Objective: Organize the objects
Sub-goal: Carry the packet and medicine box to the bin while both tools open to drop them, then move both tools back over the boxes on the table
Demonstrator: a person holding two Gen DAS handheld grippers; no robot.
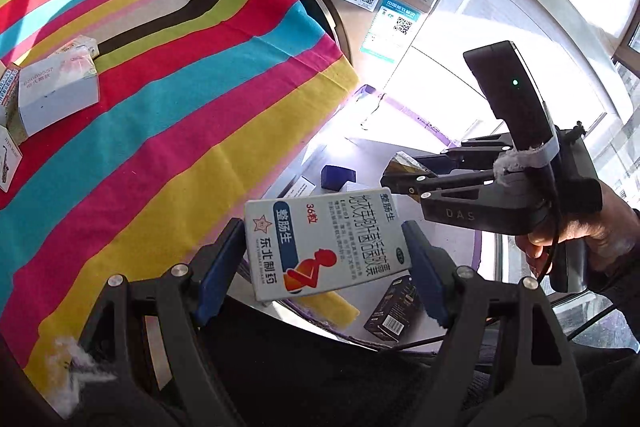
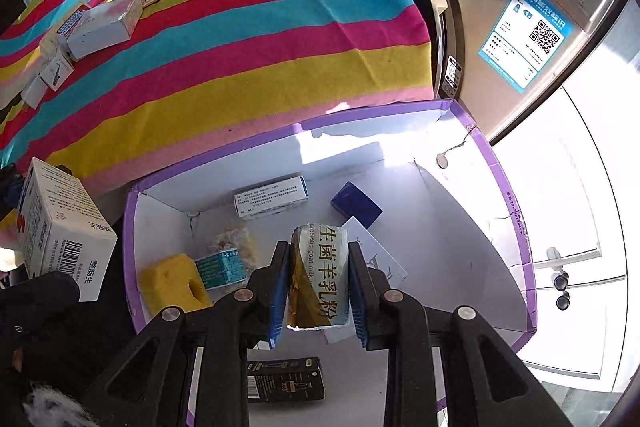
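Boxes are what I am sorting today. My left tool (image 1: pixel 324 259) is closed on a white medicine box (image 1: pixel 324 243), with one blue pad (image 1: pixel 218 267) on each long side. I hold it in the air near the edge of the table (image 1: pixel 160 115), which has a striped cloth on it. It is close to the big purple-edged box (image 2: pixel 496 163).

My right tool (image 2: pixel 318 285) is squeezed narrow on a gold and white milk powder packet (image 2: pixel 316 275). It hangs over the inside of the big box.

Down in the big box I see a yellow sponge (image 2: pixel 172 281), a teal carton (image 2: pixel 222 267), a long white box (image 2: pixel 272 197), a dark blue box (image 2: pixel 356 205) and a black box (image 2: pixel 286 379). More small boxes (image 2: pixel 104 25) wait on the striped cloth. A washing machine (image 2: pixel 520 7) stands behind.

I think the medicine box is light and a bit stiff. It is thin card, so a hard squeeze could dent it. Its sides are smooth, so it may slip. It already sits tilted between my pads. Holding it across the middle of the long sides seems best.

I think the packet is soft and crinkly. It bends in where my pads press. It may slide because it looks shiny. A hold near its middle should keep it steady, I guess
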